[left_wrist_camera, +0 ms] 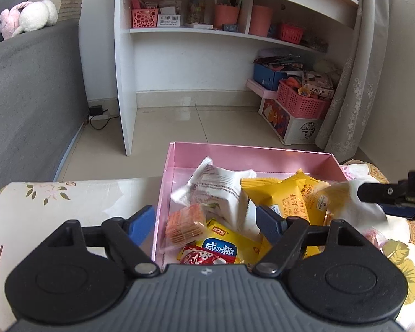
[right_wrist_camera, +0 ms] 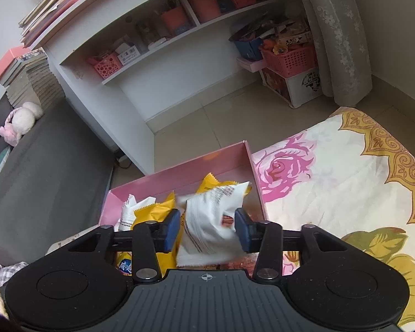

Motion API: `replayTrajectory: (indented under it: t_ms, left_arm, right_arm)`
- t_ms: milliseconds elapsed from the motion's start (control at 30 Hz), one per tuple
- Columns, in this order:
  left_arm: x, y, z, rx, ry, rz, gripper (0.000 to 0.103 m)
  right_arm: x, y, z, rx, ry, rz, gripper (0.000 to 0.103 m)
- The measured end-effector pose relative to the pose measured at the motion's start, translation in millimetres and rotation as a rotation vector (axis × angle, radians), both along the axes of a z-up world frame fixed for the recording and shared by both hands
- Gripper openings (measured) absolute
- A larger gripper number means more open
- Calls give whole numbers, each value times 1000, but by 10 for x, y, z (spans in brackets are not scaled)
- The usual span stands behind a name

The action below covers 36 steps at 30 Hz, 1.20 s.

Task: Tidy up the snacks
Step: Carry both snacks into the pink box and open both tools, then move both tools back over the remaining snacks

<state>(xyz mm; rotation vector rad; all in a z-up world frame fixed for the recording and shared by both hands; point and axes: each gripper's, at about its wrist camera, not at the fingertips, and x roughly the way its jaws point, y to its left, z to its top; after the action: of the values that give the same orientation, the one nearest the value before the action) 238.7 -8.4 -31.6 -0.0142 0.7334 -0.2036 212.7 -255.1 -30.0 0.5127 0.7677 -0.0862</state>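
Each gripper is the same build: the left gripper (left_wrist_camera: 206, 221) and the right gripper (right_wrist_camera: 206, 228) have a grey ribbed body in the middle with a small crosshair mark at its front edge. Two round black housings flank it, each with a raised disc. Black link arms, pinned by silver rivets (one each side), carry dark blue finger pads (right_wrist_camera: 171, 230).

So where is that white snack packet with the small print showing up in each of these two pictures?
Left wrist view: the white packet sits blurred at the right edge, over the pink box, just before the tip of the right gripper.
Right wrist view: it hangs at the lower centre, between the open blue fingers, over the box's right end.
Shared landmark: the pink box holding yellow packets.
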Motion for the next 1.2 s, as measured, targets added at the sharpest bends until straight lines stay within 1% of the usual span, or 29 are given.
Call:
replayTrajectory:
  t_ms: [33,67,167,267,433,567,667,833,933,1100,1200]
  left_arm:
    - [-8,-1,6,2,3,-10,76]
    - [-20,1,14,5,3,-16,76]
    - [-58,-21,40,21,-9,-25,80]
    - [-115,-10,70,23,-10,-34,81]
    - [-252,10,110,31,-8,-57,82]
    - [-351,39,130,43,-2,-61,83]
    - [-440,75,159,43,-4,-60,85]
    - [-629,117,199,54,-12,-72,86]
    - [-743,148,201,64,-11,-79,87]
    - [-902,216,193,59,3,-83,90]
    - [-1025,245,196,77,0,-101,91]
  right_arm:
    - [-10,-6,8,7,-4,-5,68]
    - [-20,-16,19,14,-9,-10,70]
    - [-44,-24,54,22,-14,-12,71]
    - [-81,-7,90,11,-9,-14,73]
    - [-186,44,176,-15,-5,0,79]
    - [-294,104,268,-46,-4,28,80]
    - [-388,148,346,-66,-12,44,83]
    - [-554,213,442,-90,-10,70,83]
    - [-647,271,469,-125,-6,84,83]
    - [-804,367,486,-155,13,104,83]
    - [-909,429,476,-170,20,118,83]
